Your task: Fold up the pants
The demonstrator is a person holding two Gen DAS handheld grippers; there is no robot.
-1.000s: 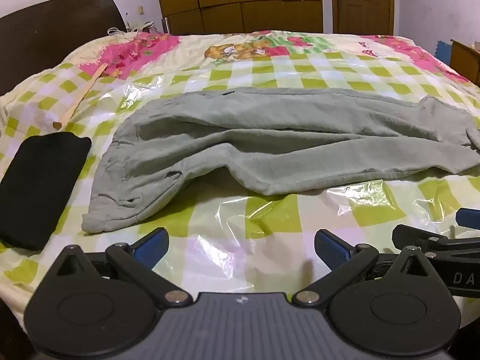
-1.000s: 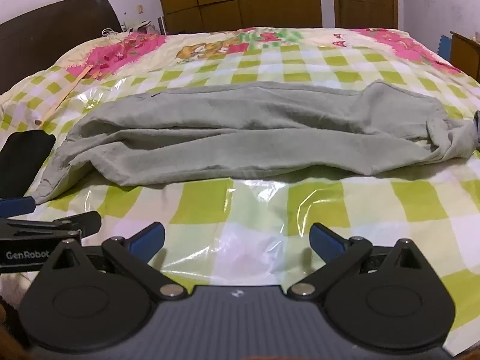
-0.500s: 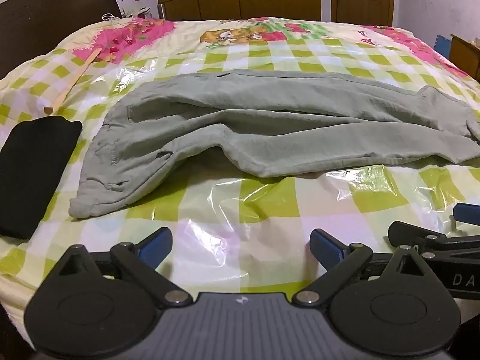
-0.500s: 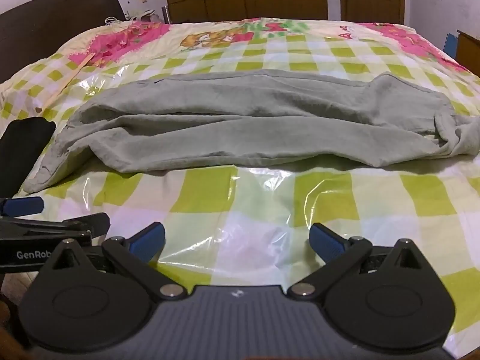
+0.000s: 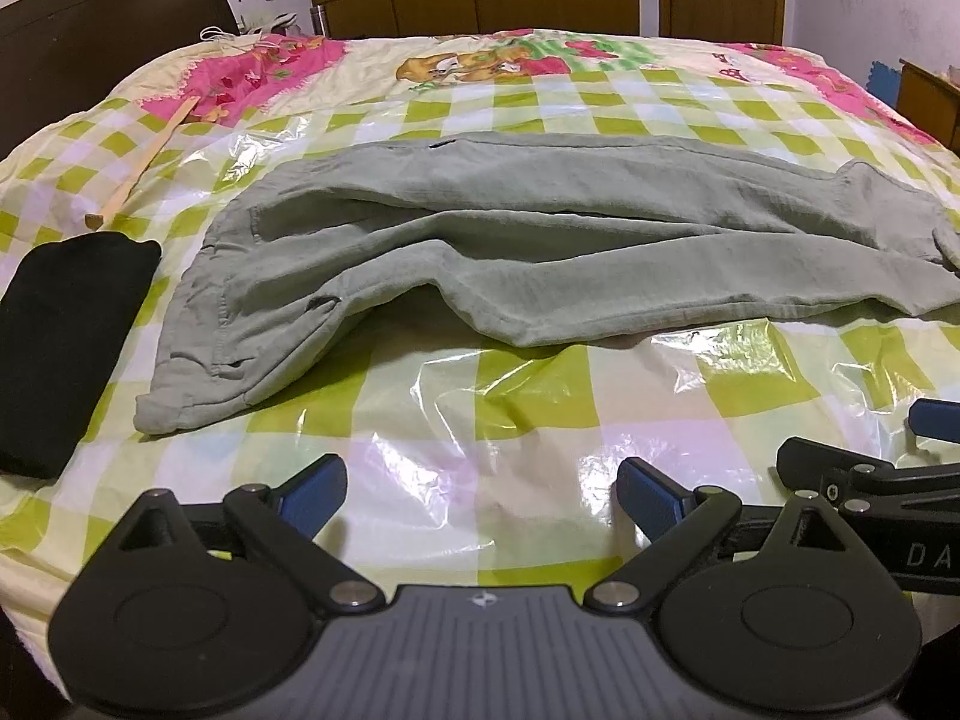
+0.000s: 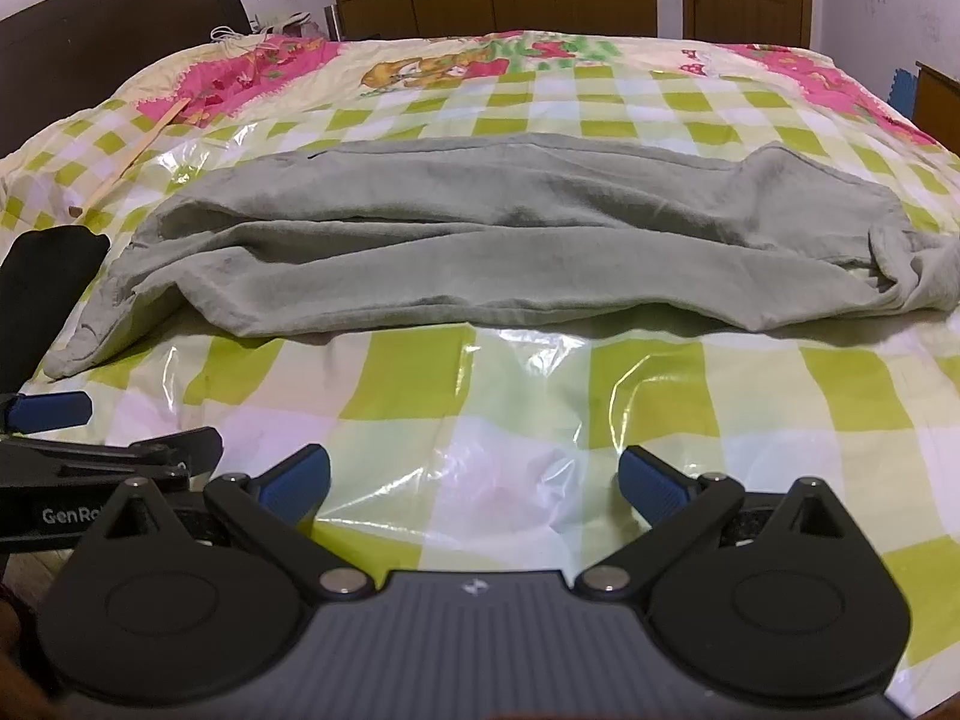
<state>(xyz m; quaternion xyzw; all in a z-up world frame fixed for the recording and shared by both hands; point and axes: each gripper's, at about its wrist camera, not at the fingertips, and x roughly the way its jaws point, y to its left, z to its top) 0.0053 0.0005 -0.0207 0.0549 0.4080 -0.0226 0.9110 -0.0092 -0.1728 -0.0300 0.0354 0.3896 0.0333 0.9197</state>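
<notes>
Grey-green pants (image 5: 510, 252) lie lengthwise across the bed, waistband at the left, leg ends bunched at the right; they also show in the right wrist view (image 6: 480, 252). My left gripper (image 5: 480, 495) is open and empty, over the bed's front edge, short of the waistband corner (image 5: 174, 408). My right gripper (image 6: 474, 480) is open and empty, short of the near leg edge. Each gripper shows at the side of the other's view: the right gripper (image 5: 870, 468) and the left gripper (image 6: 90, 450).
A black folded cloth (image 5: 60, 348) lies left of the waistband. A wooden stick (image 5: 144, 165) lies at the far left. The bed (image 5: 540, 408) has a green-checked sheet under glossy plastic. A dark headboard (image 5: 90, 48) is at the left, wardrobes behind.
Both grippers have moved forward and a little higher toward the pants, which look larger now. The pants have not moved. Both jaws stay open.
</notes>
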